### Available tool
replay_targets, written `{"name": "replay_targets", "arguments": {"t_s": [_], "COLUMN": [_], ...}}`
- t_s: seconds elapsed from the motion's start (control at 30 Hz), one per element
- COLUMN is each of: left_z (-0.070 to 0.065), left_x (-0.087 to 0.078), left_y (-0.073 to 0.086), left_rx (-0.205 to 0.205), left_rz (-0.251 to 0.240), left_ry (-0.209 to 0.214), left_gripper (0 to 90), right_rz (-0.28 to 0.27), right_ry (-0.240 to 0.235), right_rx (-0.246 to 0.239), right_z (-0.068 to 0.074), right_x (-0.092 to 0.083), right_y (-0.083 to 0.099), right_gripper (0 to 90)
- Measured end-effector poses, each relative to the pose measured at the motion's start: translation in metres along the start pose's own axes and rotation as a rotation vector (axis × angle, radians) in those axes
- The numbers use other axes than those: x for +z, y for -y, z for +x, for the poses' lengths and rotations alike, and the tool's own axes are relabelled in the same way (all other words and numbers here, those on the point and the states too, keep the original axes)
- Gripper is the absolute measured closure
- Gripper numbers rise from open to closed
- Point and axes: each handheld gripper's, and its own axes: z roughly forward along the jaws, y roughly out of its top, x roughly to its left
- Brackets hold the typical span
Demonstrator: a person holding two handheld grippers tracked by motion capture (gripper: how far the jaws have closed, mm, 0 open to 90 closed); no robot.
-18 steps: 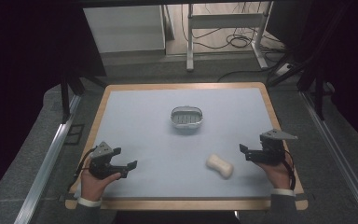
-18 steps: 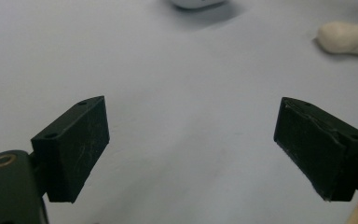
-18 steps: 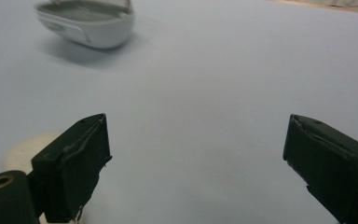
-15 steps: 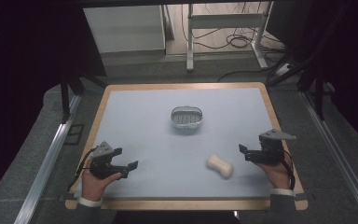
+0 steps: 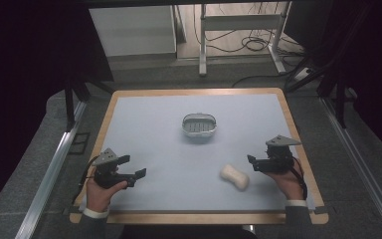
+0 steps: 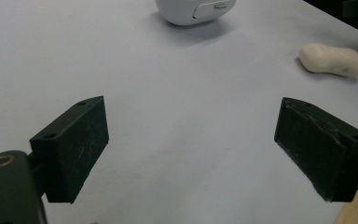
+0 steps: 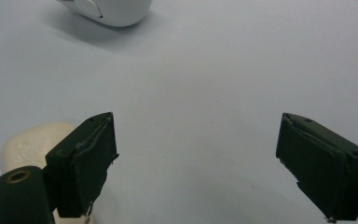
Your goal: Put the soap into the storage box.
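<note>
A cream, peanut-shaped bar of soap (image 5: 235, 176) lies on the pale blue table top (image 5: 154, 134), front right of centre. A white soap dish (image 5: 199, 124) with a slatted inside stands at the middle. My right gripper (image 5: 250, 160) hovers just right of the soap, jaws wide apart and empty; in the right gripper view the soap (image 7: 32, 140) sits behind the left jaw and the dish (image 7: 109, 10) is far ahead. My left gripper (image 5: 142, 173) rests open near the front left; its view shows the dish (image 6: 193, 9) and the soap (image 6: 332, 59) at the far right.
The table has a wooden rim (image 5: 194, 217). Dark floor and metal rails (image 5: 49, 174) flank it. A desk frame and cables (image 5: 258, 45) stand beyond the far edge.
</note>
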Motion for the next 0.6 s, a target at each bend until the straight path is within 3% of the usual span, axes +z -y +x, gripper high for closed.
{"name": "replay_targets", "arguments": {"t_s": [0.17, 0.37, 0.6], "left_z": [-0.002, -0.001, 0.000], "left_x": [-0.008, -0.007, -0.003], "left_y": [0.004, 0.003, 0.003], "left_rx": [0.009, 0.015, 0.032], "left_rz": [-0.002, -0.005, 0.013], "left_ry": [-0.046, -0.046, -0.039], "left_gripper": [10.3, 10.5, 10.4], "right_rz": [-0.023, -0.029, -0.026], "right_ry": [-0.017, -0.016, 0.000], "right_rx": [0.015, 0.035, 0.037], "right_z": [-0.004, -0.010, -0.008], "right_x": [-0.004, -0.004, -0.009], "right_y": [0.000, -0.001, -0.002], "right_gripper": [13.4, 13.8, 13.9]}}
